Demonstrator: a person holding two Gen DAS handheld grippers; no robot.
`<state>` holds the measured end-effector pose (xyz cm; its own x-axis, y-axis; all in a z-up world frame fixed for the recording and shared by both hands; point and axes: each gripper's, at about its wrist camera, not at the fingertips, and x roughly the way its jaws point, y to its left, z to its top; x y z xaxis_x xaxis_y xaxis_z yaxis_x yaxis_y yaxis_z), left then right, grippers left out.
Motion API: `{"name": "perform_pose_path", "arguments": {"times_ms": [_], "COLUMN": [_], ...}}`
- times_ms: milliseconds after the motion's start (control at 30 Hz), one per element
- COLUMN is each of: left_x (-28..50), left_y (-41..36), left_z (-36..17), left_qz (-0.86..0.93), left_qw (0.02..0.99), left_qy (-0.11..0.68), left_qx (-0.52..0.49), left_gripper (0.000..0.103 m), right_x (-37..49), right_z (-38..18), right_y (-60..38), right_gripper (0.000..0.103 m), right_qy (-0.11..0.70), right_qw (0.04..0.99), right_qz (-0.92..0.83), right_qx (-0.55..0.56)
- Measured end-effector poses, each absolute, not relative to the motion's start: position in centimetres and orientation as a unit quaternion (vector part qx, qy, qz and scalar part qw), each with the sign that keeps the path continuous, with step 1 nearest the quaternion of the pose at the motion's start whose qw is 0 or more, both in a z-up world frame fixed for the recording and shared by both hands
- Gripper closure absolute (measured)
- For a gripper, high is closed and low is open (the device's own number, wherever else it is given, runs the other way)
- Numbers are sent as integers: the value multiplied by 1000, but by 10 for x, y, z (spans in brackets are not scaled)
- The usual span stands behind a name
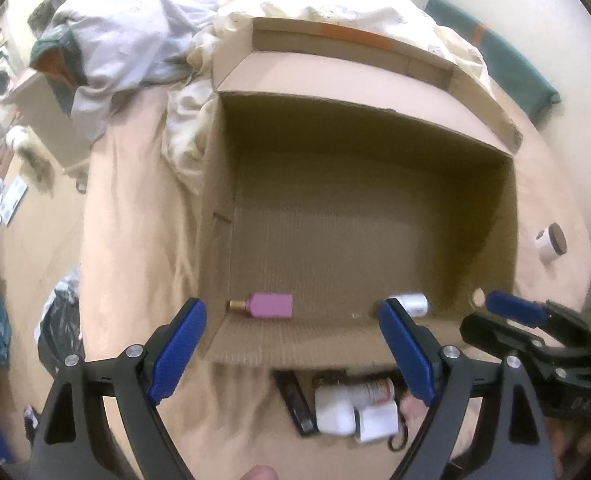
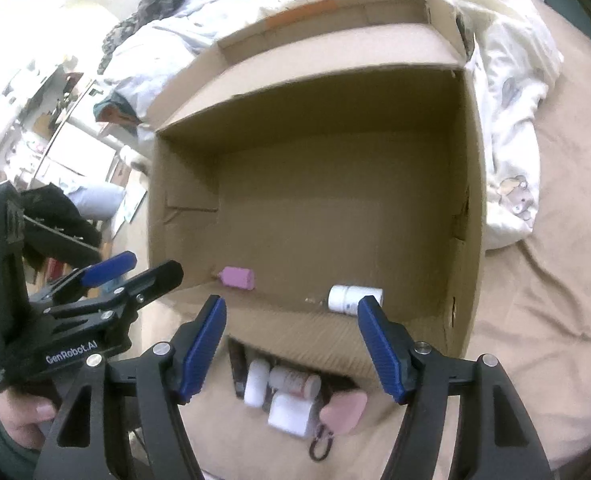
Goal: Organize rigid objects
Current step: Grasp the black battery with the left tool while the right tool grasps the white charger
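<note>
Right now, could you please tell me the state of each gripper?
Left gripper: open, holding nothing, above the brown cardboard box.
Right gripper: open, holding nothing, above the same box.

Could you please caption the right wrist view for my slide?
Open right tool above brown cardboard box holding pink rectangular bottle and white cylindrical jar.

"GenRobot.AI" in white on the black left hand-held gripper [image 2: 107,276] body, other labels unreadable
</note>
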<state>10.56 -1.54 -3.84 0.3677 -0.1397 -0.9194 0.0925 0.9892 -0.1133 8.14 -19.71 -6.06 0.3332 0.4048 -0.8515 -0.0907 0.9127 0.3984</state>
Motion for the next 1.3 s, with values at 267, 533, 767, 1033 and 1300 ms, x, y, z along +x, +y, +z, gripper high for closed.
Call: {"name": "perform_pose_path", "arguments": {"times_ms": [267,533,767,1033,1300], "left_x": [63,67,70,67,73], "left_y": [-2,19,7,-17,-24], "left_z": [-59,-121,-145,-174,-169], "left_qz": [-41,-20,-30,-45,-49], "left_qw": [816,757,748,719,725], "left_qy": [577,648,661,693,687], "left_qx": [-15,-79,-50,-5,7], "left_gripper": [16,16,31,46,86], "right_x": [38,12,15,20,20], "right_z": [-73,-103,-127,-136,-154], "right_y": [-191,-197,-196,-173,-162], "right_gripper": [31,31,31,31,32], "right_qy": [585,610,635,646,673], "right_qw": [789,770,745,744,711], "right_qz": [136,123,125,126,148], "right_qx": [126,142,162,114,139]}}
